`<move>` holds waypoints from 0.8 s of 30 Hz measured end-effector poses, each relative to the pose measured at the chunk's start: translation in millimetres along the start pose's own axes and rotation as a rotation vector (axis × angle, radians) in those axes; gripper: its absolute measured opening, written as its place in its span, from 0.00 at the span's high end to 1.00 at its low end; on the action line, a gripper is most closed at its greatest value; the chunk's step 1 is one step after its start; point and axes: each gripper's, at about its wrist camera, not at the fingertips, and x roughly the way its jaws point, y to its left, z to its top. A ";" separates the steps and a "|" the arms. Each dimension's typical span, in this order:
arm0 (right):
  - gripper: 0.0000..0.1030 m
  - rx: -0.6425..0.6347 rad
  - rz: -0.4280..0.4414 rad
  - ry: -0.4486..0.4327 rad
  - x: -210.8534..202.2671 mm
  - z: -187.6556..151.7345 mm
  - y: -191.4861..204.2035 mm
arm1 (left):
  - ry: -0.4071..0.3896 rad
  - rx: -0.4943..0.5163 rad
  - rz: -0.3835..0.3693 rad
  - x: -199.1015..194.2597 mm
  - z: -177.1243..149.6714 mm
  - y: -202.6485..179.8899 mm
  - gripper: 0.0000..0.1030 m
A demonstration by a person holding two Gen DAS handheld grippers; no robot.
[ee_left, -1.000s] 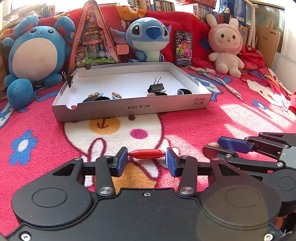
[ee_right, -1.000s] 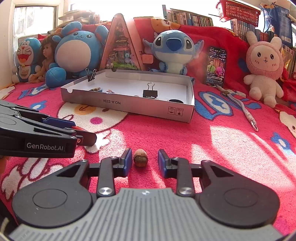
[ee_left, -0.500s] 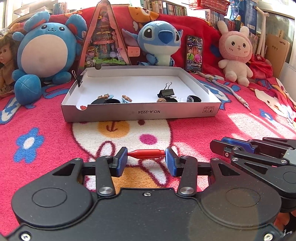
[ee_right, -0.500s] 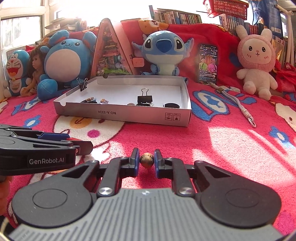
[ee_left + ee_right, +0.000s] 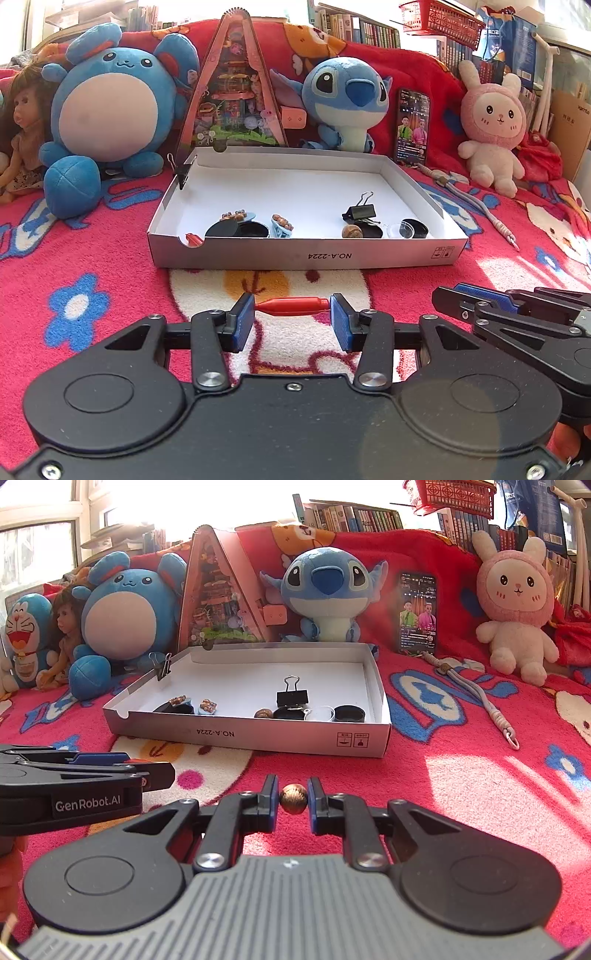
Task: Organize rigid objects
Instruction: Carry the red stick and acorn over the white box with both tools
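Observation:
My left gripper [image 5: 292,322] is shut on a red bullet-shaped piece [image 5: 291,305], held crosswise between its blue pads above the blanket. My right gripper [image 5: 292,800] is shut on a small brown nut-like ball [image 5: 293,798]. A shallow white cardboard box [image 5: 306,254] lies ahead of both; it also shows in the right wrist view [image 5: 255,735]. Inside it lie a black binder clip [image 5: 359,212], black round lids [image 5: 236,229], a brown nut [image 5: 351,231], a clear cap [image 5: 399,229] and small blue trays of beads [image 5: 281,223].
Plush toys line the back: a blue round one [image 5: 110,107], Stitch [image 5: 347,99], a pink rabbit [image 5: 495,129]. A triangular picture box [image 5: 232,92], a phone [image 5: 413,125] and a corded strap [image 5: 476,206] lie near the box. A red patterned blanket [image 5: 74,258] covers the surface.
My right gripper closed on the brown ball and lifted it. Both grippers rose and moved closer to the box, the left still holding the red piece.

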 end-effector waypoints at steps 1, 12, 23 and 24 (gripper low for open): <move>0.80 0.000 0.001 0.000 0.6 1.1 0.5 | -0.004 -0.003 0.003 0.7 2.2 1.6 0.58; 0.80 0.020 0.007 -0.010 13.8 23.9 3.6 | -0.028 -0.028 0.023 10.3 23.7 11.2 0.58; 0.80 0.036 0.014 -0.016 30.1 48.0 0.9 | -0.074 -0.041 0.033 21.9 53.8 17.6 0.59; 0.80 0.036 0.014 -0.016 30.3 48.3 0.7 | -0.075 -0.042 0.032 23.7 56.8 18.2 0.59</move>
